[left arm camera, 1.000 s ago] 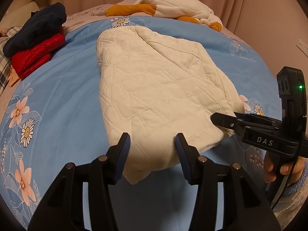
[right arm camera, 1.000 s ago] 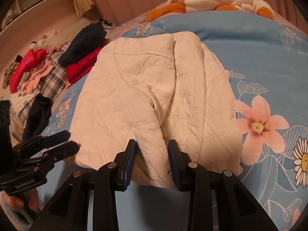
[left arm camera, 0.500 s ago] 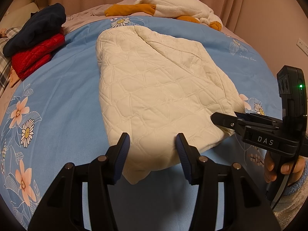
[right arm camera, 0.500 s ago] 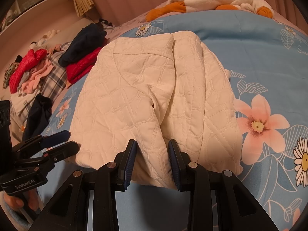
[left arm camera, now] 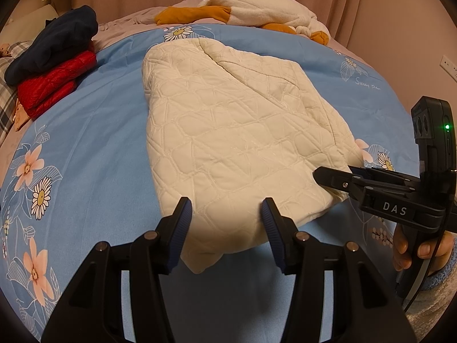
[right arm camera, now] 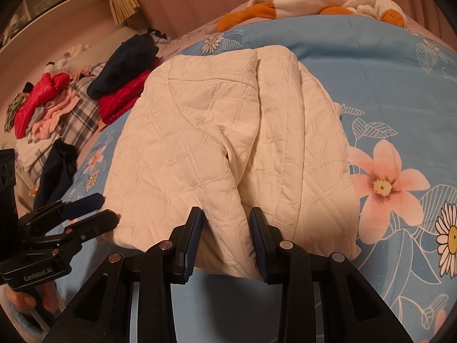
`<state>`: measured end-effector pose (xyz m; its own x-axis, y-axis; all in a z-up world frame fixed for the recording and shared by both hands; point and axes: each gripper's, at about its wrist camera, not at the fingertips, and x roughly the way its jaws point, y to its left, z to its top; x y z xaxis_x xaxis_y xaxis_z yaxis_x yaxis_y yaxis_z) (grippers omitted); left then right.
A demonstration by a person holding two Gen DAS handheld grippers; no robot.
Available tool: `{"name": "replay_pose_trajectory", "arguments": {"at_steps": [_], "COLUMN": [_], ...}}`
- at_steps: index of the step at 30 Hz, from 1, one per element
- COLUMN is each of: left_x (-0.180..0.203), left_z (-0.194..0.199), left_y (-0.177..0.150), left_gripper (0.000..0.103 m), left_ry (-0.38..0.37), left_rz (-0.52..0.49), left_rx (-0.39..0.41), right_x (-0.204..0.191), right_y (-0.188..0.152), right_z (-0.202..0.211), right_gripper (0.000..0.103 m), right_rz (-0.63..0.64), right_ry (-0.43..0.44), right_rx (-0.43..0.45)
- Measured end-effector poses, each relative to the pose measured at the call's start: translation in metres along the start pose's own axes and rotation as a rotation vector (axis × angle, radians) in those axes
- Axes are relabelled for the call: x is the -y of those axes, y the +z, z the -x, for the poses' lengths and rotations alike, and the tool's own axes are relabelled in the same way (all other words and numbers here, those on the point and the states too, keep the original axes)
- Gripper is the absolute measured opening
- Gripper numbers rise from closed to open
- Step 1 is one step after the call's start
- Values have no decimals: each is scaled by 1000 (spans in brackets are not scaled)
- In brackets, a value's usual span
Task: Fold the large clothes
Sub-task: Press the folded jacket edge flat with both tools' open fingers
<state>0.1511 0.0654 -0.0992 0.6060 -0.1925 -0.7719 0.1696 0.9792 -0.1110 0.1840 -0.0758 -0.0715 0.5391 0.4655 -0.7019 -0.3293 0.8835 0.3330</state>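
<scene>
A cream quilted jacket (left arm camera: 234,131) lies folded lengthwise on the blue floral bedspread (left arm camera: 94,131); it also shows in the right wrist view (right arm camera: 228,143). My left gripper (left arm camera: 225,223) is open, its jaws wide apart on either side of the jacket's near left hem corner. My right gripper (right arm camera: 225,234) is open, its jaws astride a raised fold at the near hem. The right gripper also shows from the side in the left wrist view (left arm camera: 337,180), and the left gripper in the right wrist view (right arm camera: 94,211).
A navy garment (left arm camera: 54,40) on a red puffer jacket (left arm camera: 54,83) lies at the bed's far left. A white and orange plush (left arm camera: 257,11) lies at the far end. More clothes (right arm camera: 42,108) are heaped off the left side. Curtains hang behind.
Both grippers have held almost still at the jacket's near hem; the jacket has not moved.
</scene>
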Motion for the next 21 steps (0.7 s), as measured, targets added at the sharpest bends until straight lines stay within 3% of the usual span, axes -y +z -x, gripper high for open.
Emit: {"name": "replay_pose_trajectory", "arguments": {"at_steps": [13,21], "left_x": [-1,-2], "left_z": [1,4], "left_y": [-1,-5], "left_gripper": [52,60], "left_ry": [3,9], "left_rz": [2,8], "left_rx": [-2,-11], "right_x": [1,1], "right_y": [0,-1], "right_z": [0,1], "right_gripper": [34,34], "right_rz": [1,1], "right_ry": [0,0], "right_rx": [-2,-3]}}
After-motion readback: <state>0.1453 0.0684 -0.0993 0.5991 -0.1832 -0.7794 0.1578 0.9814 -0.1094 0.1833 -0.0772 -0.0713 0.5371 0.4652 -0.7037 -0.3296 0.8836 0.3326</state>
